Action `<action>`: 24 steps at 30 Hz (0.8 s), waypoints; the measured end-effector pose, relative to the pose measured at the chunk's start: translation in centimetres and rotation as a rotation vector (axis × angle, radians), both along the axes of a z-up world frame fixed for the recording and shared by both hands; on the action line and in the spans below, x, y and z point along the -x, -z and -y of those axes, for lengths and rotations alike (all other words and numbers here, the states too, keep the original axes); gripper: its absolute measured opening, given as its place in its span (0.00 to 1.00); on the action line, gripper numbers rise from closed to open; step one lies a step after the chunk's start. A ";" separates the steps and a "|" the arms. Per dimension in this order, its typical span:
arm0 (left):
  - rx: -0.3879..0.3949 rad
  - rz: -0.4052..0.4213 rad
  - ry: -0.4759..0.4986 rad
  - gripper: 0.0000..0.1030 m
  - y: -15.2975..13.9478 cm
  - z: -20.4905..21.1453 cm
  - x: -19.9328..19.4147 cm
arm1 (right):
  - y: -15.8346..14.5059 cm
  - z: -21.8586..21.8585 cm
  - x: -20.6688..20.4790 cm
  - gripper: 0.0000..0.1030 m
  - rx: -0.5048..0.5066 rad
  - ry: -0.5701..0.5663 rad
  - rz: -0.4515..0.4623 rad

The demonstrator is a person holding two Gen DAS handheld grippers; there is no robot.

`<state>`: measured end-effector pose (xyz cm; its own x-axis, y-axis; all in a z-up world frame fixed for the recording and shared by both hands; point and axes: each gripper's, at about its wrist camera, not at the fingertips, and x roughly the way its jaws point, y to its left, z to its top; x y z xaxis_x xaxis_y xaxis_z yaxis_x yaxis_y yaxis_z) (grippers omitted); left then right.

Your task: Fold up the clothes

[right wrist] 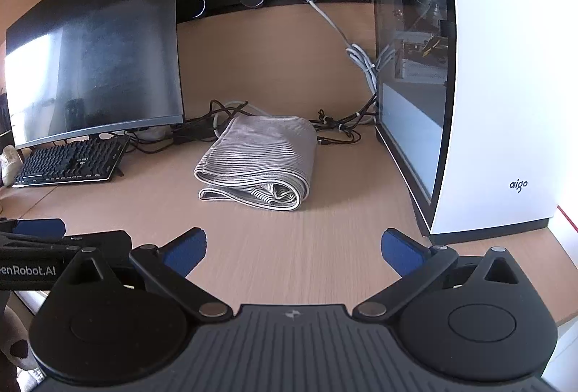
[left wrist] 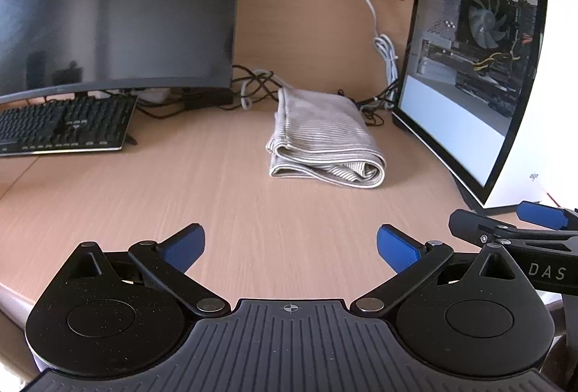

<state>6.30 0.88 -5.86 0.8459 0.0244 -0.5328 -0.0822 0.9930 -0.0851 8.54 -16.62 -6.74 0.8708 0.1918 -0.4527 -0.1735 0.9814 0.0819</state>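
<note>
From the left wrist my left tool (left wrist: 290,247) gapes empty, the folded striped garment (left wrist: 321,142) well ahead on the desk (left wrist: 144,197) near cables (left wrist: 253,92); from the right wrist my right tool (right wrist: 294,249) gapes too, and a careless grab might, I think, snag those cables or undo the fold.

Bright, even daylight; sharp focus, strong fisheye bowing at frame edges.
Window glare on the monitor (right wrist: 94,67) and the PC case glass (left wrist: 469,67); soft shadow beside the folded cloth (right wrist: 258,162); desk (left wrist: 253,211) grain slightly smeared.
</note>
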 end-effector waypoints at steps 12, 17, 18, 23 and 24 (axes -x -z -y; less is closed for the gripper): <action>-0.007 0.000 -0.007 1.00 0.2 0.4 0.1 | 0.1 0.4 0.1 1.00 0.003 -0.010 -0.007; -0.012 0.004 -0.009 1.00 0.1 0.6 0.0 | 0.1 0.6 0.1 1.00 -0.001 -0.010 -0.008; -0.013 0.004 -0.009 1.00 0.1 0.7 0.0 | 0.1 0.6 0.1 1.00 -0.002 -0.010 -0.007; -0.015 0.002 -0.012 1.00 0.1 0.8 -0.1 | 0.1 0.6 -0.1 1.00 -0.005 -0.011 -0.010; -0.015 0.001 -0.012 1.00 0.1 0.9 -0.1 | 0.2 0.6 -0.1 1.00 -0.006 -0.011 -0.013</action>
